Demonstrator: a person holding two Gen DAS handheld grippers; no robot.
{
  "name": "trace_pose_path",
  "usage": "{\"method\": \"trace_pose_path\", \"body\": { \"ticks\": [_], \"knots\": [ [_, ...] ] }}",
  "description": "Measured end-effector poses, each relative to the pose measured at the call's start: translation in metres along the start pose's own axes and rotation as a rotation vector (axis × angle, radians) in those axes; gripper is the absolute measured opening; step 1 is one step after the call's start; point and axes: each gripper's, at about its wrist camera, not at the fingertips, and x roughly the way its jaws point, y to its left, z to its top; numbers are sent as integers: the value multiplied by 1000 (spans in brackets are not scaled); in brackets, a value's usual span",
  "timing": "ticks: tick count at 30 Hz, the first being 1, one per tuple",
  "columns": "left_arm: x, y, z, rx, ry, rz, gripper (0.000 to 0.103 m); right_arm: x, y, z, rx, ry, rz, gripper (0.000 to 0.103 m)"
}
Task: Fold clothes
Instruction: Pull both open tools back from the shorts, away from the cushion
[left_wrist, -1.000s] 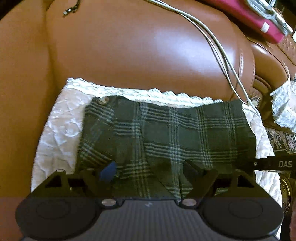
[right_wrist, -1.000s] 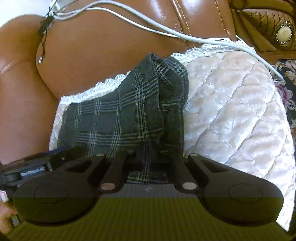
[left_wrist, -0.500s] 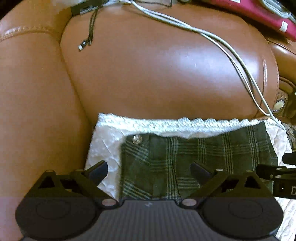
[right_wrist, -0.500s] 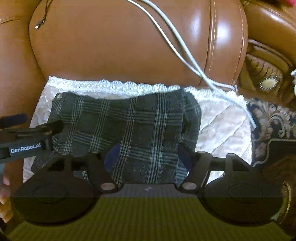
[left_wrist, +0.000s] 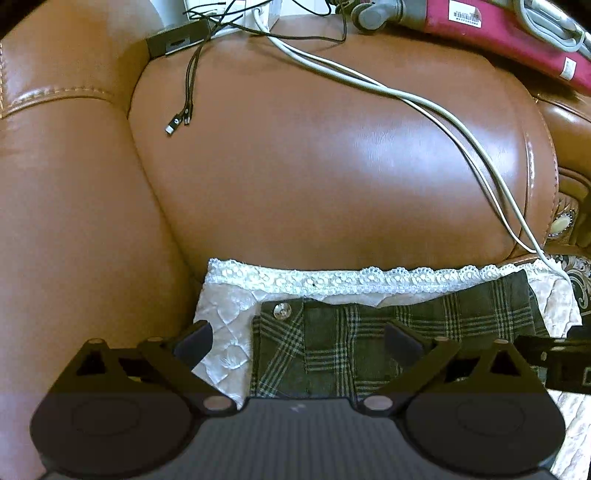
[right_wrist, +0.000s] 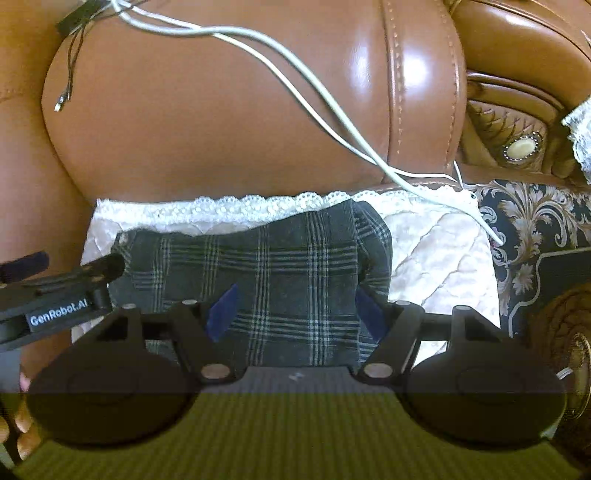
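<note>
A dark green plaid garment (left_wrist: 388, 332) (right_wrist: 288, 269) lies folded flat on a white quilted seat cover (left_wrist: 225, 332) (right_wrist: 436, 258) of a brown leather sofa. A metal button (left_wrist: 281, 311) shows at its left corner. My left gripper (left_wrist: 295, 341) hovers open over the garment's left end, nothing between its fingers. My right gripper (right_wrist: 295, 310) stands open above the garment's right part, blue pads spread wide. The left gripper's body (right_wrist: 55, 291) shows at the left of the right wrist view.
The sofa backrest (left_wrist: 332, 166) rises right behind the cover's lace edge (left_wrist: 332, 275). White cables (left_wrist: 424, 103) (right_wrist: 295, 81) trail across it. Black charging leads (left_wrist: 181, 110) hang at the upper left. A red box (left_wrist: 509, 33) sits on top, a carved armrest (right_wrist: 517, 147) to the right.
Both grippers have opened and let the plaid garment go. It now lies flat; its right end was lifted a second ago. Both have drawn back and tilted up toward the backrest.
</note>
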Motion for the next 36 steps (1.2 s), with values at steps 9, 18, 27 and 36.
{"method": "trace_pose_path", "body": {
  "ticks": [9,18,27,36],
  "knots": [
    [-4,-9,-4,33,-1,8,102,-3,2,-10,6,-5,-30,78],
    [-20,-18,-5,38,-24,-22,102,-16,8,-25,-2,-44,-4,78],
    [-29,-24,-17,26,-28,-40,102,-27,4,-38,-3,-79,-30,78],
    [-38,-24,-32,24,-21,-34,102,-30,3,-61,-11,-79,-14,78]
  ]
}}
